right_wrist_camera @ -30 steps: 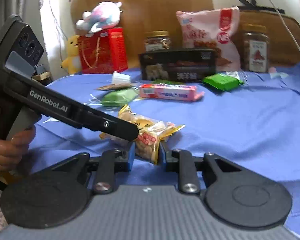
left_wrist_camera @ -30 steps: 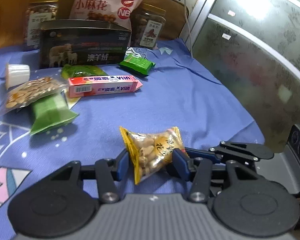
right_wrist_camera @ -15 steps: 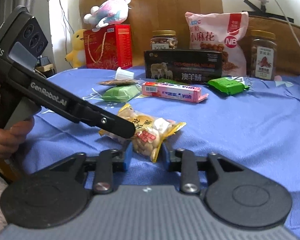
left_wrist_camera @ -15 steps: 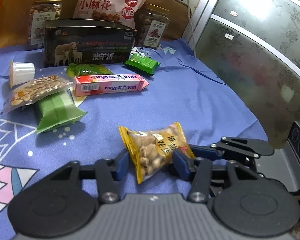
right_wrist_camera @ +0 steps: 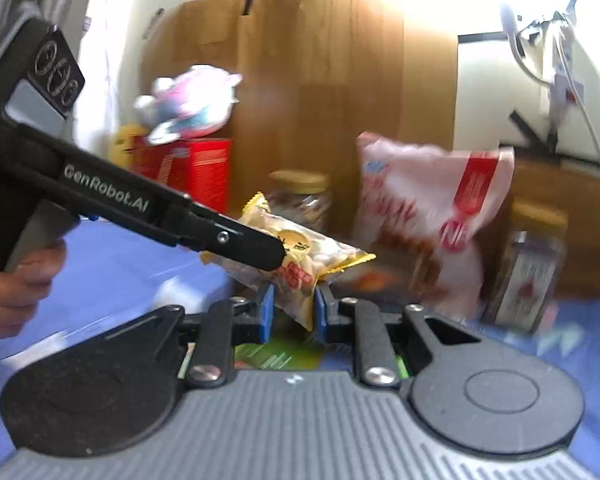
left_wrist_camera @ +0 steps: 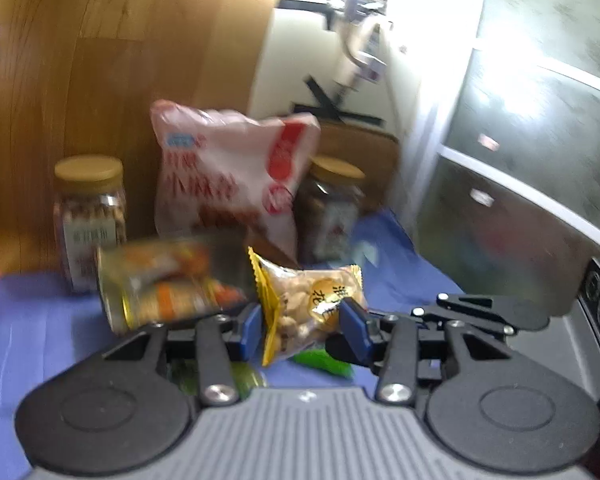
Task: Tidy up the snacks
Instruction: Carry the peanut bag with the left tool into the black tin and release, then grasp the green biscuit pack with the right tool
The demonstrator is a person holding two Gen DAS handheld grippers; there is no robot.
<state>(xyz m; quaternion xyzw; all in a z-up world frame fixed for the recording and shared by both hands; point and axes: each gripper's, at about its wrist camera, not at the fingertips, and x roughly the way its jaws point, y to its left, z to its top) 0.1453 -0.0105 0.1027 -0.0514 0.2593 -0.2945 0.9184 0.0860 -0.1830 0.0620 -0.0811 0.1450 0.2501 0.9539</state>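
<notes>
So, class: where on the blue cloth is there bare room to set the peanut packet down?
Bare blue cloth lies left, in front of the red box and the left jar. Crowded at the back: second jar, pink bag, blurred box.

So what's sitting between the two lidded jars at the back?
The big pink snack bag stands between the left jar and the right jar, overlapping the right one; the left wrist view shows it, blurred.
</notes>
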